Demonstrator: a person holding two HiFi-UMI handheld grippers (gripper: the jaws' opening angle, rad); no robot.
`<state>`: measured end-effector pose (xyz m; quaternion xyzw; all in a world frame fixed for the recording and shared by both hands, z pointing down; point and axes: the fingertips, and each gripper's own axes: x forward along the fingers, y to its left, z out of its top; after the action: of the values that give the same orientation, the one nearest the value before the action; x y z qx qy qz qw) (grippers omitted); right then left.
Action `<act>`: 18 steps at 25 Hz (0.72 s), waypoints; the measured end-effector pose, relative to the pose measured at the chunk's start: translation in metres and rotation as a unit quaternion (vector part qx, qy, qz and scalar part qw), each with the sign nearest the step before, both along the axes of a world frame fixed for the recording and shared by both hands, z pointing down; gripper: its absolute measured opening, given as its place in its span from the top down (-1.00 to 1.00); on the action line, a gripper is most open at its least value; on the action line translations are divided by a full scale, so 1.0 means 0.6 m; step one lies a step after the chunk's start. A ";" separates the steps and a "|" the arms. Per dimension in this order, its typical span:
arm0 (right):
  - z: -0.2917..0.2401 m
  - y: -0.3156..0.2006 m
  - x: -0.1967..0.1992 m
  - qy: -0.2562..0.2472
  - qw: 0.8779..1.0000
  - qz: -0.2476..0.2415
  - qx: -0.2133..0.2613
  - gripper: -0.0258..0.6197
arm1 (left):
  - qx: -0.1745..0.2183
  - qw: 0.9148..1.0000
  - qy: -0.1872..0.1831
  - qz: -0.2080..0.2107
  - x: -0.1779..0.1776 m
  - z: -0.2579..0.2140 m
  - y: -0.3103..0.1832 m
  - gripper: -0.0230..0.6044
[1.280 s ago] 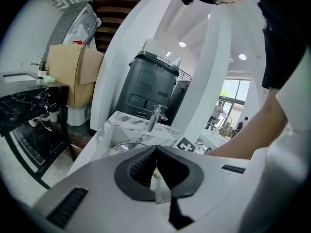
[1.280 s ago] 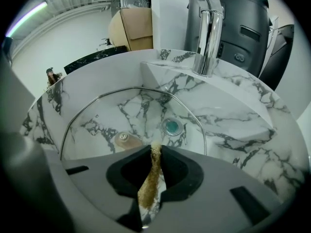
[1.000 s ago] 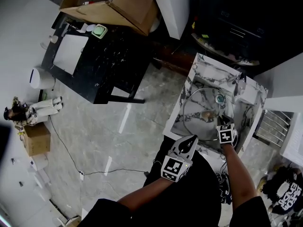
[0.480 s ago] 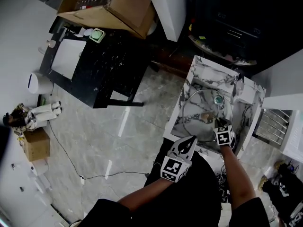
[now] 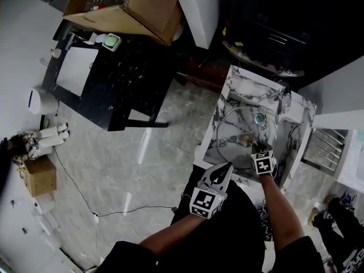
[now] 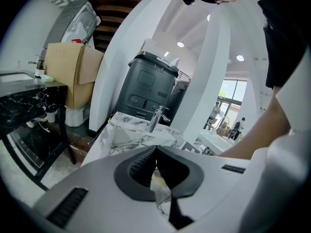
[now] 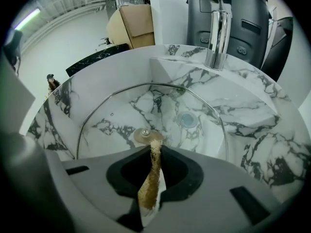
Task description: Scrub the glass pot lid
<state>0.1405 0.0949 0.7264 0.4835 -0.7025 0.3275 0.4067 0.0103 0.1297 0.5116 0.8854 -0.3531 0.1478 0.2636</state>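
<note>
The glass pot lid lies in the marble sink, knob side up; in the right gripper view the lid fills the basin, with its knob just ahead of the jaws. My right gripper is shut on a thin brown scrub pad, whose tip reaches almost to the knob. My left gripper hangs short of the sink's near edge, jaws closed together with nothing in them.
A chrome faucet stands at the sink's far side above the drain. A dark grey bin stands behind the sink. To the left are a black table and a cardboard box.
My right gripper has crept forward over the lid toward its knob with the pad. The left gripper has stayed where it was.
</note>
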 end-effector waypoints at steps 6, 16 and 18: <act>0.005 -0.006 -0.023 -0.011 1.000 -0.009 -0.008 0.72 | -0.003 1.000 -0.001 -0.007 -0.016 0.006 -0.003 0.88; 0.002 -0.013 -0.055 -0.024 0.999 -0.039 -0.028 0.72 | -0.002 1.000 0.006 -0.026 -0.048 0.002 -0.024 0.88; 0.000 -0.015 -0.063 -0.026 0.998 -0.045 -0.030 0.72 | -0.003 1.000 0.009 -0.029 -0.056 0.001 -0.029 0.88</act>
<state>0.1029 0.0857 0.7267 0.4306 -0.7237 0.3419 0.4172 -0.0230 0.1123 0.5121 0.8754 -0.3757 0.1329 0.2737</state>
